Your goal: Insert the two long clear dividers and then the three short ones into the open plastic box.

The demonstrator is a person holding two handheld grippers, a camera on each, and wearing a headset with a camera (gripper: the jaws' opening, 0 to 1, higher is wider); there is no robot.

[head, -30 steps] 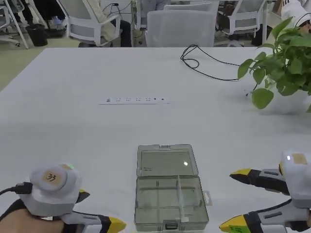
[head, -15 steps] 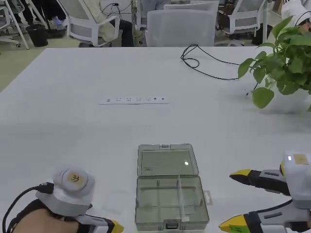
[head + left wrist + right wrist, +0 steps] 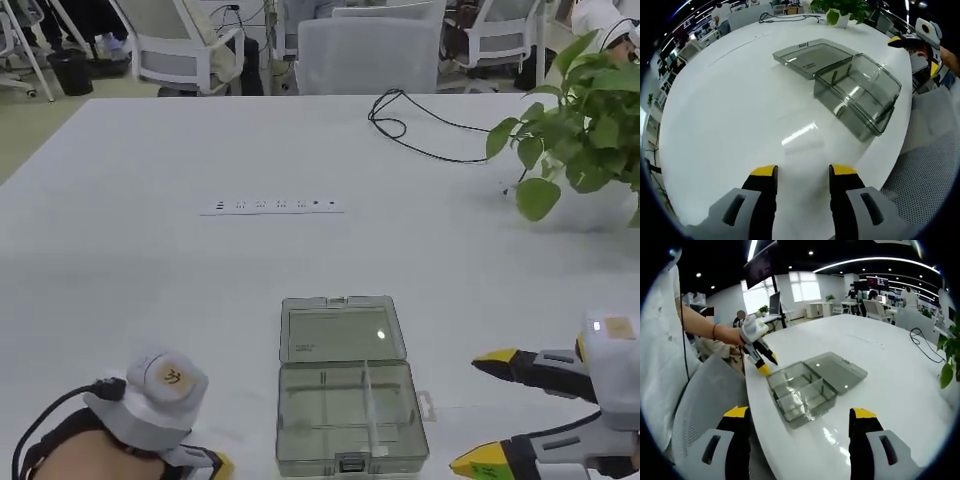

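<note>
1. As the head view looks down on the white table (image 3: 150, 270), the left gripper (image 3: 803, 171) is at the bottom left corner, held in a hand (image 3: 70, 455) with a black cable on it. In the left gripper view its two yellow-tipped jaws are apart with only bare table between them, so it grasps nothing.
2. Farther back on the table, left of the middle, a flat white power strip (image 3: 272, 206) lies alone.
3. At the near edge, in the middle, is the open plastic box (image 3: 350, 430). Its lid (image 3: 342, 332) lies flat on the table on the far side of the base, joined at the hinge. Inside the base a clear divider (image 3: 370, 405) stands upright and runs from the hinge side to the front. The right gripper view shows more cross walls in the base, but how many cannot be told.
4. Behind the box, to the right, a black cable (image 3: 420, 130) is looped on the table.
5. To the right of the box, and apart from it, is the right gripper (image 3: 480, 412). Its jaws are released, wide apart and empty, and they point toward the box.
6. At the far right a green plant (image 3: 580, 130) stands on the table.
</note>
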